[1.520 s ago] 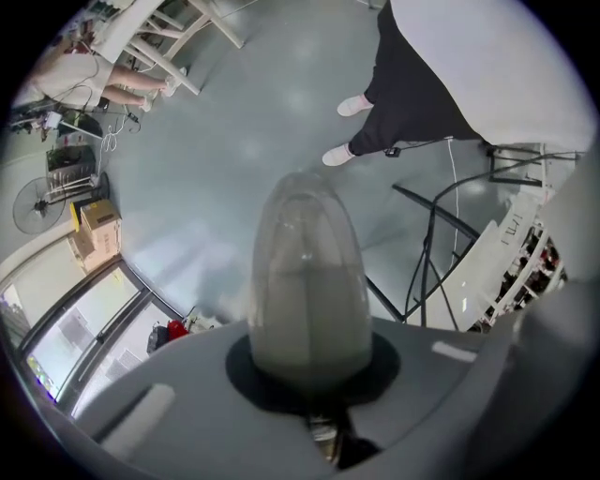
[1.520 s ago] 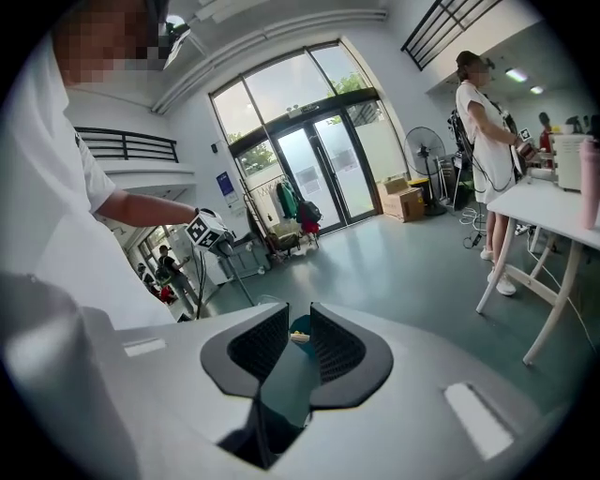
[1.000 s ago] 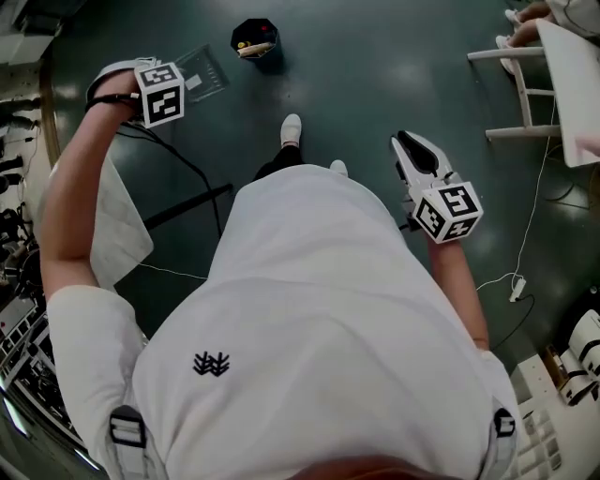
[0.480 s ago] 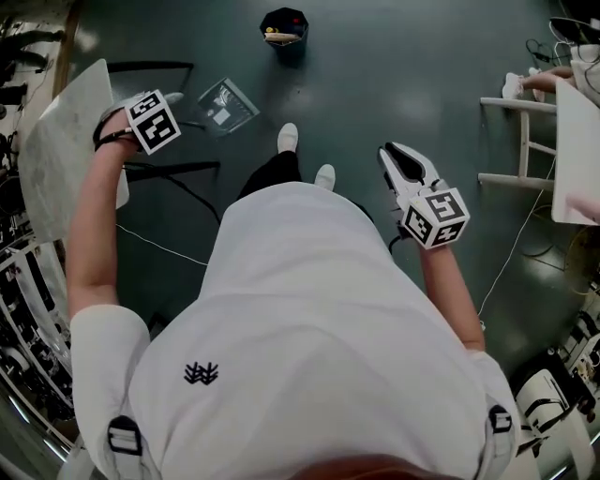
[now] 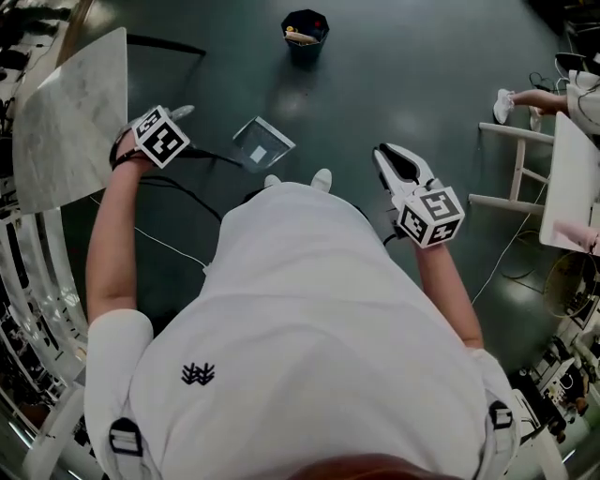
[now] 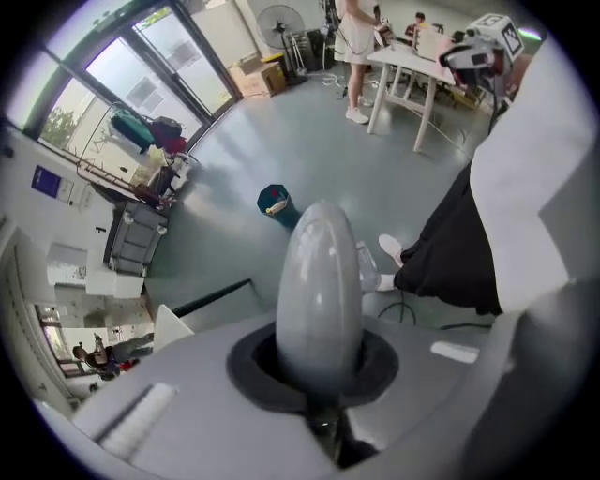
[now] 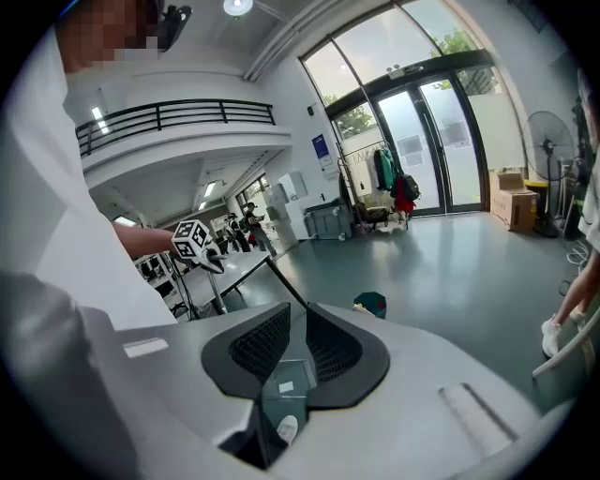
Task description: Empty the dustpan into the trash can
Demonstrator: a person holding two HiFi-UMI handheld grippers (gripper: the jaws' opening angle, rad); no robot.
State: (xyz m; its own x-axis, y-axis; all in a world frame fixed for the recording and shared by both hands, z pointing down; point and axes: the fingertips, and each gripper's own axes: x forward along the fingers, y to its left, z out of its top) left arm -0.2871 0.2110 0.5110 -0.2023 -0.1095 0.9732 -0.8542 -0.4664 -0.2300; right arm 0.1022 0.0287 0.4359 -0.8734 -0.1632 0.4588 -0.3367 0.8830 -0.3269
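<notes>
The left gripper is clenching the handle, dangling the dustpan just ahead of the shoes, probably for carrying; the right gripper is idling empty, jaws slightly parted; the trash can is standing well ahead.

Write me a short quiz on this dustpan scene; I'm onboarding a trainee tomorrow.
1. True or false: the dustpan hangs directly over the trash can.
2. Which tool grips the dustpan's handle? A. left tool B. right tool C. both
3. Fill in: the right tool's jaws stand apart with ____ between them.

Key: 1 false, the can stands farther ahead on the floor; 2 A; 3 nothing.
</notes>
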